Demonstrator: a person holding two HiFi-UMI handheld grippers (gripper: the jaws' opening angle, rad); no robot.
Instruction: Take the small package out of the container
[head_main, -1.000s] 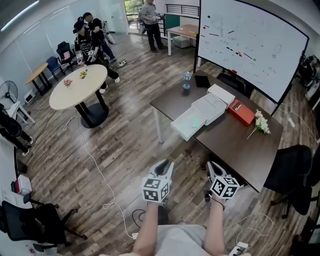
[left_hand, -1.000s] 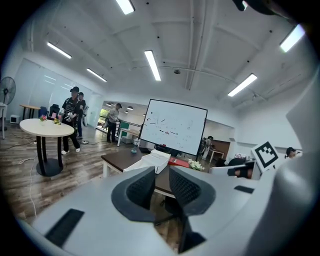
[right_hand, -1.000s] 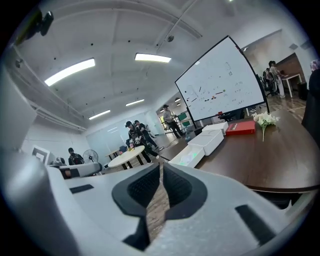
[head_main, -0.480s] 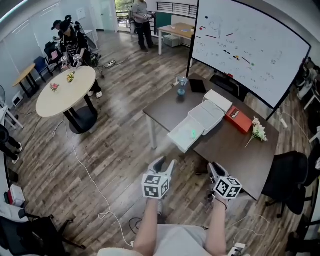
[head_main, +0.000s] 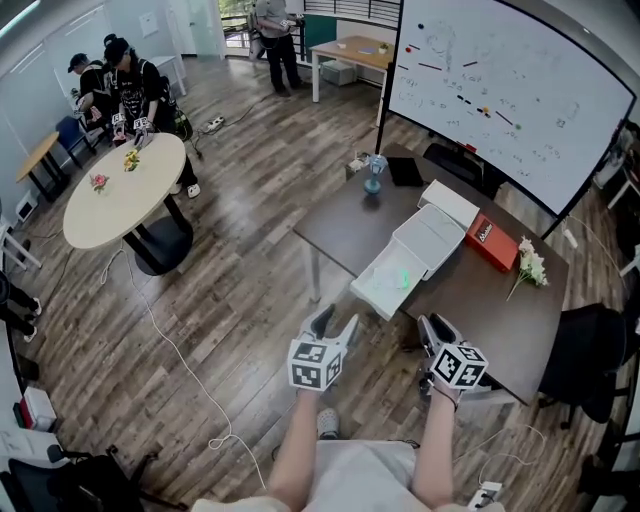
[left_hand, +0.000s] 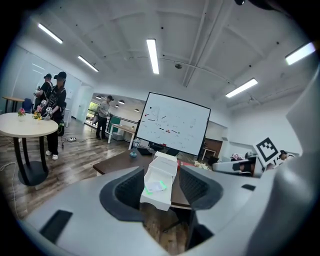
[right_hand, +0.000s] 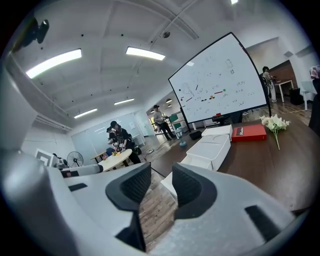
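"Fingers (left_hand: 127, 192) on our left gripper (head_main: 333, 322) stood wide apart, didn't they?"

"They did. They had just been opening, with nothing gripped. Our right gripper (head_main: 432, 325) had just been opening too, to a narrower gap, and held nothing."

"What lay around us?"

"We faced the whiteboard (head_main: 500, 90), with the dark table (head_main: 350, 225) before it. A round table (head_main: 120, 195) with people (head_main: 125, 80) stood well off to the left, and a black chair (head_main: 585, 350) was at the right. On the dark table the white container (head_main: 430, 235) lay open, its near end at the table's edge. A red box (head_main: 490, 243) sat just beside it, with flowers (head_main: 528, 265) near that. The small package (head_main: 404, 279), green-edged, lay inside the container's near part."

"What stood in our way?"

"Wood floor (head_main: 250, 290) lay between our grippers and the table, and both were well apart from the container."
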